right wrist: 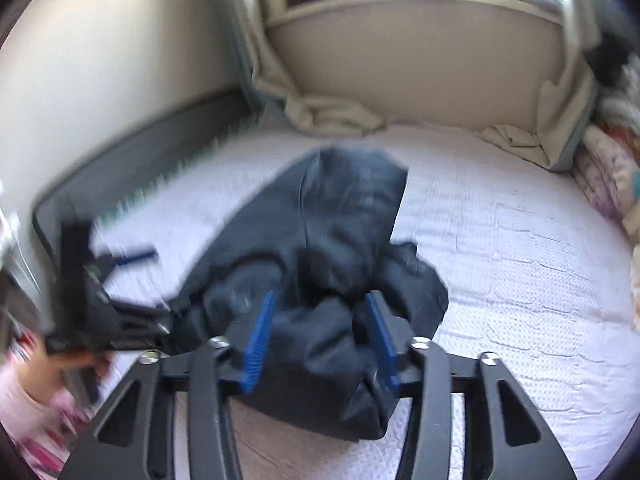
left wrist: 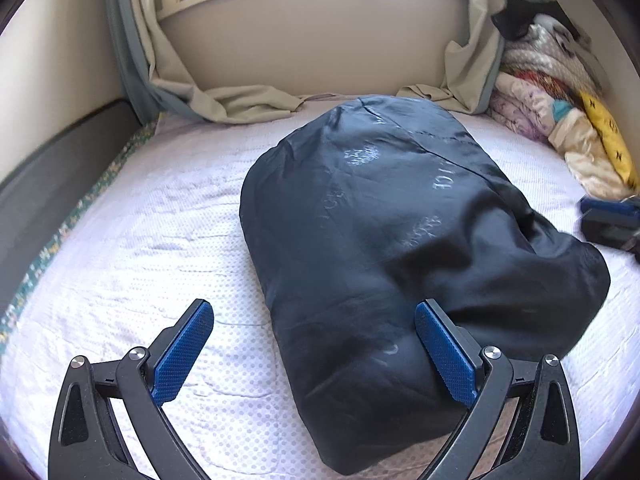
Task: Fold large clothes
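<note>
Blue-padded, my left hand-held gripper [left wrist: 314, 354] hangs wide apart over the bulky dark navy padded coat [left wrist: 400, 220] on the white quilted bed [left wrist: 140, 240]; my right hand-held gripper [right wrist: 320, 342] clamps a bunched end, apparently to fold it over.

The bed [left wrist: 120, 248] carried a white dotted quilted cover. On it a dark navy padded garment [left wrist: 384, 216] lay bundled near the middle. Cream curtain ends [left wrist: 248, 102] pooled on the far edge below the window, and a pile of patterned bedding [left wrist: 560, 120] sat at the right side
</note>
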### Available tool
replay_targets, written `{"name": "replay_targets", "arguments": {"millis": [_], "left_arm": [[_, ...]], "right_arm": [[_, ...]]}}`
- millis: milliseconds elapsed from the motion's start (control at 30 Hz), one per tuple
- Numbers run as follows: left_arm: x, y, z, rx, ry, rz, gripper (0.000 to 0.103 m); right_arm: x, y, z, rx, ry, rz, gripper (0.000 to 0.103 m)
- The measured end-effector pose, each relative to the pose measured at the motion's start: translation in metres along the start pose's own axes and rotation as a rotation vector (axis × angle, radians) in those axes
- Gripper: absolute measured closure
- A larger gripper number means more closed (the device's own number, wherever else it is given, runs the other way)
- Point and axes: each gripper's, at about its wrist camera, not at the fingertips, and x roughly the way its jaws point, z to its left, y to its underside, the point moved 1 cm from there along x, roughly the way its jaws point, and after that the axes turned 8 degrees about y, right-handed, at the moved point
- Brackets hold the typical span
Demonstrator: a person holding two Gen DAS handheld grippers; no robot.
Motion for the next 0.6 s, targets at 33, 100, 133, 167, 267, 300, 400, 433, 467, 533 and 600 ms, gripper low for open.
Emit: {"name": "replay_targets", "arguments": {"millis": [33, 100, 133, 167, 267, 300, 400, 433, 467, 533, 600], "left_arm": [[-0.002, 0.002, -0.004, 0.012, 0.001, 0.0, 0.001], [-0.003, 0.006, -0.006, 0.024, 0.011, 0.01, 0.001], [-0.003, 0.008, -0.007, 0.027, 0.02, 0.016, 0.001], [-0.003, 0.01, -0.008, 0.029, 0.028, 0.024, 0.001], [-0.003, 0.016, -0.008, 0.031, 0.038, 0.044, 0.001], [-0.004, 0.018, -0.008, 0.033, 0.039, 0.049, 0.001], [-0.006, 0.022, -0.01, 0.036, 0.036, 0.06, 0.001], [-0.006, 0.022, -0.011, 0.039, 0.034, 0.062, 0.001], [-0.006, 0.023, -0.012, 0.042, 0.032, 0.065, 0.001], [-0.008, 0.026, -0.013, 0.044, 0.03, 0.071, 0.001], [-0.008, 0.028, -0.015, 0.044, 0.027, 0.081, 0.001]], "right_arm": [[0.01, 0.003, 0.007, -0.029, 0.02, 0.037, 0.071], [0.027, 0.015, 0.01, -0.058, 0.042, 0.107, 0.073], [0.035, 0.023, 0.01, -0.066, 0.057, 0.142, 0.073], [0.043, 0.029, 0.011, -0.073, 0.071, 0.177, 0.073], [0.067, 0.039, 0.011, -0.055, 0.083, 0.244, 0.073], [0.073, 0.041, 0.012, -0.055, 0.088, 0.255, 0.073], [0.087, 0.051, 0.011, -0.035, 0.098, 0.272, 0.073], [0.092, 0.052, 0.011, -0.023, 0.095, 0.276, 0.073], [0.096, 0.055, 0.011, -0.018, 0.096, 0.275, 0.073], [0.101, 0.06, 0.014, -0.028, 0.107, 0.266, 0.073], [0.107, 0.065, 0.017, -0.042, 0.124, 0.249, 0.073]]}}
